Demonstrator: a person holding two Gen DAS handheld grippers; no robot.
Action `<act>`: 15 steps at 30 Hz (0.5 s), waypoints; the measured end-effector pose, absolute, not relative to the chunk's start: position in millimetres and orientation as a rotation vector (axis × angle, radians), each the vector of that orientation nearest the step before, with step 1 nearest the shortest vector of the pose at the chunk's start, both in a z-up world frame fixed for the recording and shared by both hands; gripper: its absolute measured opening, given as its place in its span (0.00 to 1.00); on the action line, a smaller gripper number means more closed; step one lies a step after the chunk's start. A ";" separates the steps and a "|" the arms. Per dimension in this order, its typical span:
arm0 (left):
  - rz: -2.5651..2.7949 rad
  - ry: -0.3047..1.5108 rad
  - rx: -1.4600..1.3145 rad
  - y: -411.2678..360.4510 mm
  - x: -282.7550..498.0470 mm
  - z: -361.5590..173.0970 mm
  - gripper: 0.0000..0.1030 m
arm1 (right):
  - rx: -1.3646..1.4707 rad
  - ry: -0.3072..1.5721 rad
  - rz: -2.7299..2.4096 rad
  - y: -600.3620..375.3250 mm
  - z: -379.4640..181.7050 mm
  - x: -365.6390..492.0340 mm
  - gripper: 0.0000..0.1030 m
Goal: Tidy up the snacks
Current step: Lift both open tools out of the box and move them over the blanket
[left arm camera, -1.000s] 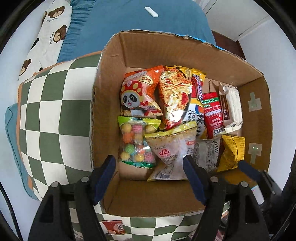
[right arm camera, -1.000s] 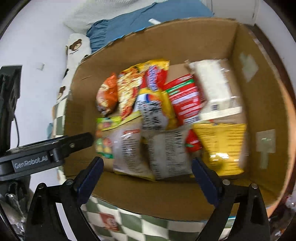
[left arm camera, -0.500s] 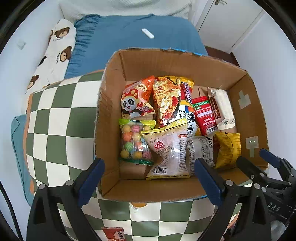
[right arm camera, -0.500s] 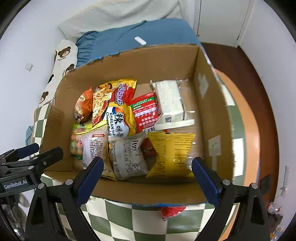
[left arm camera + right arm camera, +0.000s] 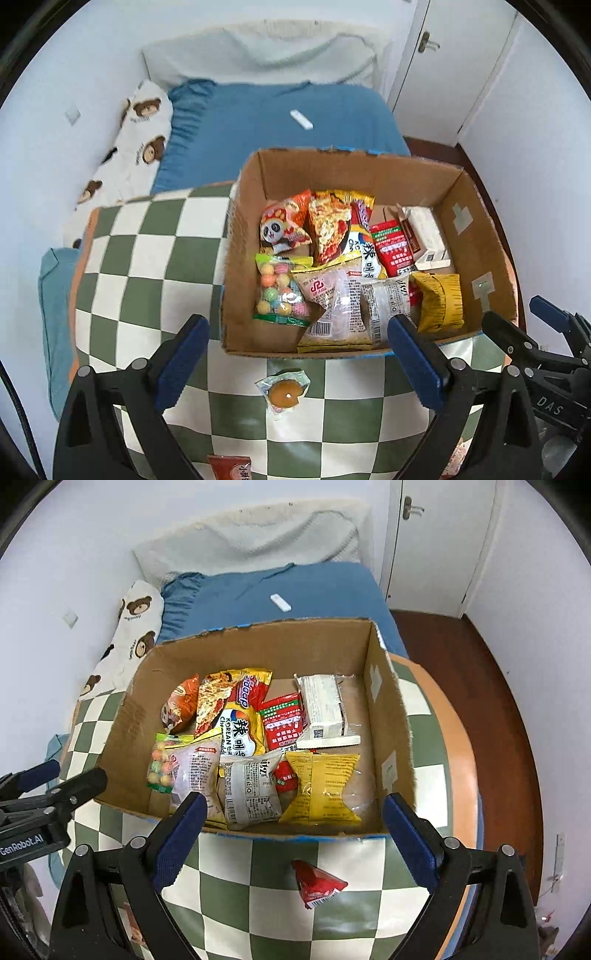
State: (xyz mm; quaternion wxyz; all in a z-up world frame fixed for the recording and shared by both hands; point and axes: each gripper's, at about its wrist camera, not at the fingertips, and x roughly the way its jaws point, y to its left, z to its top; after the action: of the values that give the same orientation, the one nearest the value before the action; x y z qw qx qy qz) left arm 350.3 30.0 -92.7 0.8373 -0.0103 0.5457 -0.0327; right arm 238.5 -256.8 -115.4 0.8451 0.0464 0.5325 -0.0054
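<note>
Both grippers have pulled up and back from the cardboard box (image 5: 480, 240) since a second ago, so the whole box and the checkered table (image 5: 155, 251) around it now fill both views. Left gripper (image 5: 295, 362) hangs over the table's near edge with its blue fingers spread wide and nothing between them; right gripper (image 5: 291, 834) does the same, jaws released and empty. Inside the box lie the packed snacks: a panda-print bag (image 5: 280, 229) and a noodle packet (image 5: 328, 229) toward the far wall, a candy-ball bag (image 5: 280, 291) by the left wall, a clear wrapped pastry (image 5: 336, 299) at the near wall, a yellow packet (image 5: 321, 786) beside it, a white carton (image 5: 325, 709) toward the right wall. Outside, just before the box's near wall, a wrapped round biscuit (image 5: 284, 393) and a red triangular packet (image 5: 317, 884) rest on the cloth (a third red wrapper (image 5: 229, 469) peeks in at the near edge). Behind the table, a blue bed (image 5: 295, 590) carries a small white remote (image 5: 280, 602)
</note>
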 end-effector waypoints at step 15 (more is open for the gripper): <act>-0.058 0.953 -0.049 34.0 274.1 -35.7 0.96 | 0.111 0.923 0.021 -243.8 -48.9 169.1 0.95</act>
State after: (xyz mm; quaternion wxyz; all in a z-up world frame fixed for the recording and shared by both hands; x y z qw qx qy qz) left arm 274.1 34.0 -35.7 0.8879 -0.0237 0.4585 -0.0279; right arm 169.1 -243.8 -48.9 0.8938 0.0537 0.4451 0.0103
